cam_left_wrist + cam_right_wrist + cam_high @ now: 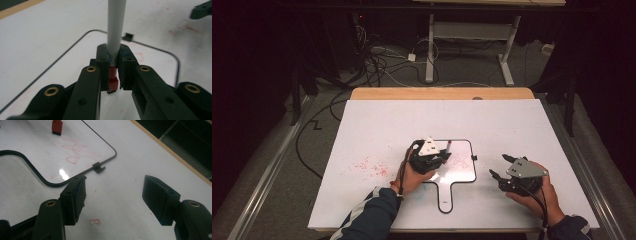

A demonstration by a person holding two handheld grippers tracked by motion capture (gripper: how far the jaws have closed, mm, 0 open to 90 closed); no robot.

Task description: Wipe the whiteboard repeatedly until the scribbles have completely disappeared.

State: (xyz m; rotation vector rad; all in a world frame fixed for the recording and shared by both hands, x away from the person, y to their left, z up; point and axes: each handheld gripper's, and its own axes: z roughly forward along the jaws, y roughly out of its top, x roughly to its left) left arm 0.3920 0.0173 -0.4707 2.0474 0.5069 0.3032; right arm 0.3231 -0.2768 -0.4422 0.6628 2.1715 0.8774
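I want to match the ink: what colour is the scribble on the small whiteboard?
Red scribble on the small whiteboard; clearest in the right gripper view.

Room dim, surroundings near black; light falls from above onto the white table (512, 125). Glare spot on the whiteboard (62, 172), seen in the high view and right gripper view. High view soft, grainy. Left gripper view: near jaws blurred.
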